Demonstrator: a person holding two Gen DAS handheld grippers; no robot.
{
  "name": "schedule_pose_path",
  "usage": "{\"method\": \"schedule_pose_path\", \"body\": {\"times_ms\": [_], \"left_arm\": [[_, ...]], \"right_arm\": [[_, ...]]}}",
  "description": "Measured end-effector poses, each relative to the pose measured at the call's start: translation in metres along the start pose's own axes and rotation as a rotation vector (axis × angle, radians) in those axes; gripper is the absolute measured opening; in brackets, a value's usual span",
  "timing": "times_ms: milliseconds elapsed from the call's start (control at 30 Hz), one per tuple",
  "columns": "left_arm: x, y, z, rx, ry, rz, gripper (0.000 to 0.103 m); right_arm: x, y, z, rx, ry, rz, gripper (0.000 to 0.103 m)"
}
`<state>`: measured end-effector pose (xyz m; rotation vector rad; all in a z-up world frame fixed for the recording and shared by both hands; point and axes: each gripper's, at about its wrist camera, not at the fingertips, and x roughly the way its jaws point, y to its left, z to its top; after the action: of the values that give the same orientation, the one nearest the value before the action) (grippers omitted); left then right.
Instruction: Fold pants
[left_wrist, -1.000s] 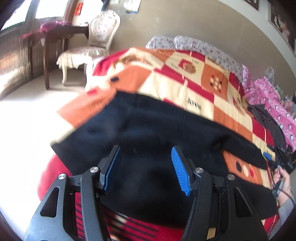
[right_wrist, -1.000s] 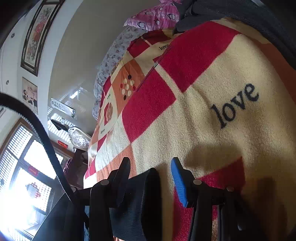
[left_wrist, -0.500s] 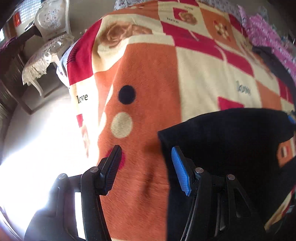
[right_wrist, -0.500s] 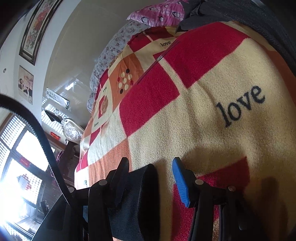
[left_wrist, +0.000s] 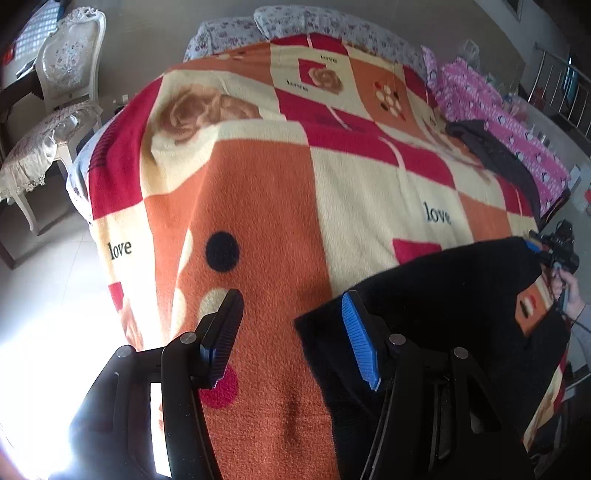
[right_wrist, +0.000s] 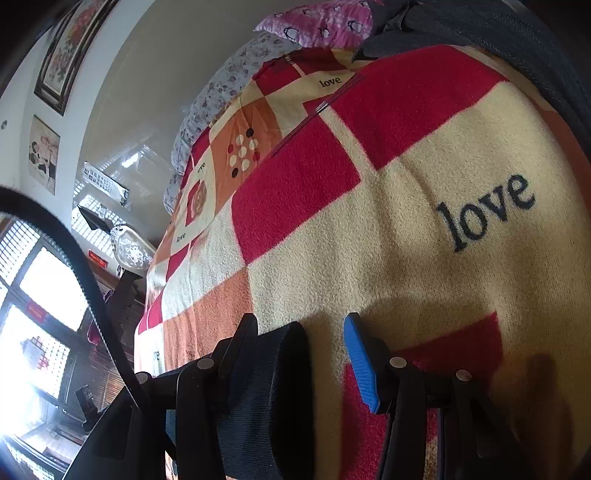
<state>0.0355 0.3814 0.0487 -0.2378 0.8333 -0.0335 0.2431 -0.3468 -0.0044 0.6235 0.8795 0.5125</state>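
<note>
Black pants (left_wrist: 443, 295) lie on the patchwork blanket (left_wrist: 258, 166) at the lower right of the left wrist view. My left gripper (left_wrist: 291, 332) hangs open above the blanket. The pants' near corner lies under its blue right finger (left_wrist: 360, 343), and nothing is between the pads. At the pants' far corner I see my right gripper (left_wrist: 550, 251) and a hand behind it. In the right wrist view a thick black fold of the pants (right_wrist: 273, 387) rests against the left finger of the right gripper (right_wrist: 301, 326). A gap separates the fold from the blue pad (right_wrist: 360, 365).
The bed's left edge drops to a pale floor (left_wrist: 48, 277), where a white chair (left_wrist: 55, 92) stands. A dark garment (left_wrist: 491, 147) and pink bedding (left_wrist: 498, 110) lie on the far right of the bed. Floral pillows (left_wrist: 295, 22) line the headboard end.
The left gripper swung off the spread pants toward the bed's left side, so the pants now sit at its right. The right gripper stayed nearly still with the fold against its finger.
</note>
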Motion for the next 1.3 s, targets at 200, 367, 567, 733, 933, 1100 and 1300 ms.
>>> {"method": "schedule_pose_path", "body": {"times_ms": [200,367,567,733,933,1100,1300], "left_arm": [[0.019,-0.022,0.005,0.075,0.065,-0.057,0.055],[0.056,-0.034,-0.011,0.177,0.168,-0.039,0.055],[0.056,-0.028,-0.01,0.17,0.155,-0.071,0.055],[0.054,-0.02,-0.008,0.143,0.158,-0.096,0.055],[0.052,-0.025,-0.014,0.15,0.138,-0.073,0.055],[0.043,-0.037,-0.021,0.214,0.162,-0.054,0.014],[0.031,-0.052,-0.022,0.279,0.104,0.048,0.01]], "right_arm": [[0.001,0.001,0.0,0.0,-0.001,-0.002,0.047],[0.002,0.001,0.0,-0.003,0.001,-0.009,0.047],[0.003,0.002,0.0,-0.002,0.0,-0.007,0.047],[0.004,0.002,0.0,-0.003,0.0,-0.008,0.047],[0.005,0.002,0.0,-0.005,0.005,-0.012,0.047],[0.006,0.001,-0.001,-0.006,0.006,-0.013,0.047],[0.006,0.001,-0.001,-0.006,0.007,-0.013,0.047]]}}
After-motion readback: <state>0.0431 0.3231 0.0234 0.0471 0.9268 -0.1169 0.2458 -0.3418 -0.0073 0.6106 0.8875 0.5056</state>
